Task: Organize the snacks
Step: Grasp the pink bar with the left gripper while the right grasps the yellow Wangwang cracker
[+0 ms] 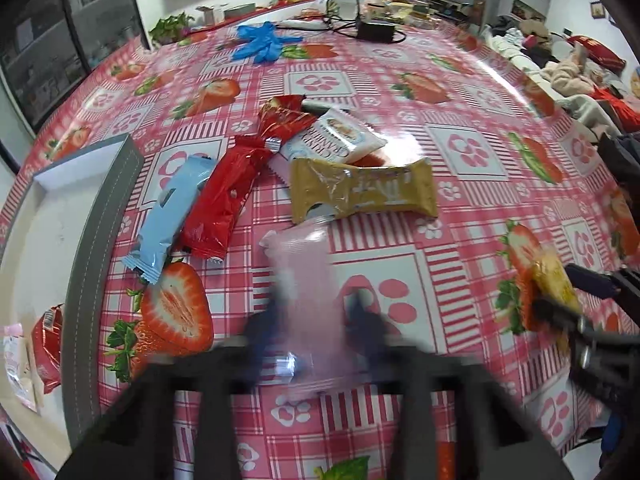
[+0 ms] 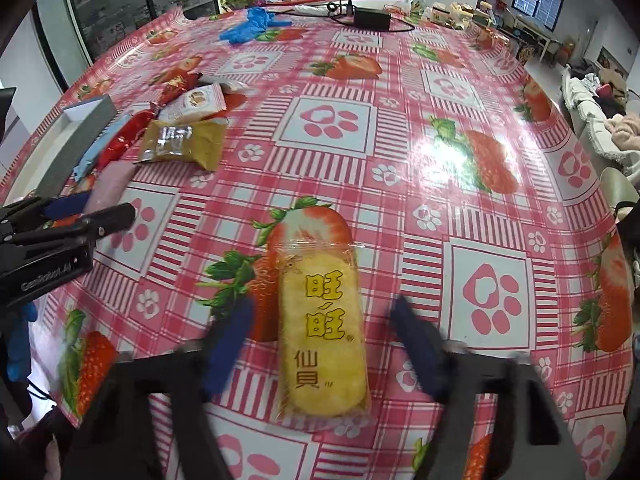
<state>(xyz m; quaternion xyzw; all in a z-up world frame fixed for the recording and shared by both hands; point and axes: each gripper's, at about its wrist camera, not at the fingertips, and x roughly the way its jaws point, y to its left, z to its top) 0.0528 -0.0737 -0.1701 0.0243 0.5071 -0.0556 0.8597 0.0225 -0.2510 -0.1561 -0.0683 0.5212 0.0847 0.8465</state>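
Each gripper has a snack lying lengthwise between its fingers, probably so each can be lifted by its long sides and carried to the grey box (image 1: 96,240) at nine o'clock of the left wrist view.

The left gripper (image 1: 316,316) straddles the pink packet (image 1: 308,280). The picture is smeared there, so although the blue fingers (image 1: 264,320) stand close on either side, I cannot tell whether they are pressing it yet. The right gripper (image 2: 320,344) frames the yellow rice cracker (image 2: 324,336), which lies flat on the desk (image 2: 440,160) over a printed strawberry. A strip of cloth shows on each side between cracker and pads, so this gripper is released, not grasping.

Beyond the pink packet, toward twelve o'clock, the remaining snacks lie in a loose heap: a gold packet (image 1: 360,192) touching the pink one's far end, a white packet (image 1: 340,140) behind it, a red packet (image 1: 228,196) and a light blue packet (image 1: 168,216) at ten o'clock beside the box wall. The box already holds some wrapped snacks (image 1: 44,344) at its near end.

The gold packet could be dragged along if the pink one is lifted carelessly. A blue glove (image 1: 260,42) and a black adapter (image 1: 374,30) with its cable lie far off, out of the way.
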